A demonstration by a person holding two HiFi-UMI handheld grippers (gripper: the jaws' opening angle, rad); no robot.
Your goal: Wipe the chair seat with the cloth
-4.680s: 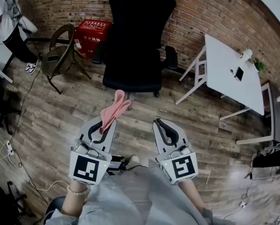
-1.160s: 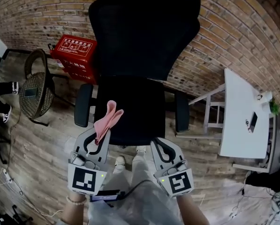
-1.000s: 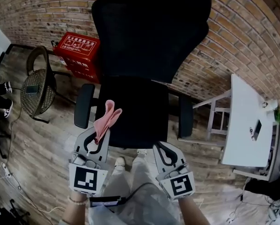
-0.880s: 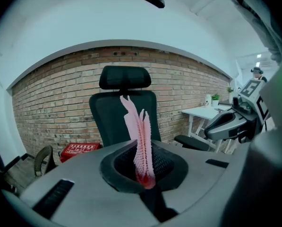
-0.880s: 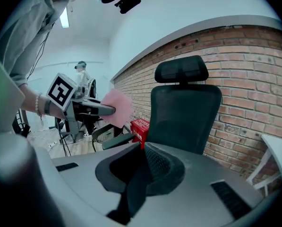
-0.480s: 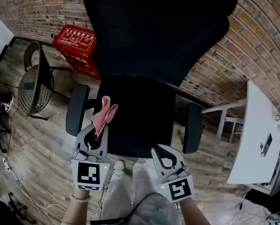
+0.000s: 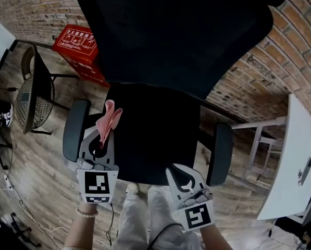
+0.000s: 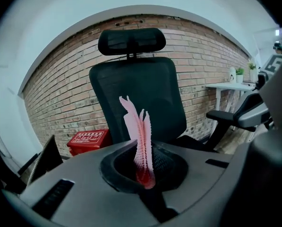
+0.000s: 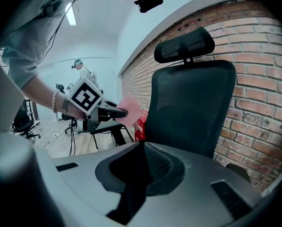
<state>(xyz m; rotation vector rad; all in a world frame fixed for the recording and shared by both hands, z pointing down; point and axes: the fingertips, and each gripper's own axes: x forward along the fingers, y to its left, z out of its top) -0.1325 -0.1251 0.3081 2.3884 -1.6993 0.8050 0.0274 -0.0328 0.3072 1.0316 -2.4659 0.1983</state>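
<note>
A black office chair stands against the brick wall, its seat [image 7: 158, 137] right in front of me and its tall back [image 7: 181, 40] above. My left gripper [image 7: 104, 134] is shut on a pink cloth [image 7: 108, 120] that sticks up from its tips, over the seat's left edge beside the left armrest [image 7: 74, 129]. In the left gripper view the cloth [image 8: 138, 136] stands folded between the shut jaws, with the chair back [image 8: 141, 93] behind it. My right gripper [image 7: 179, 171] is shut and holds nothing, at the seat's front edge. In the right gripper view the chair back [image 9: 192, 108] fills the middle.
A red box [image 7: 74, 39] sits on the wooden floor by the wall at left, with a wicker chair [image 7: 33, 95] near it. A white table [image 7: 296, 176] stands at right. The right armrest [image 7: 220, 152] is beside my right gripper. The person's legs [image 7: 139, 217] are below the seat front.
I have come closer to the chair, which now fills the view. The left gripper carried the cloth forward to the seat's left edge; both grippers stayed shut.
</note>
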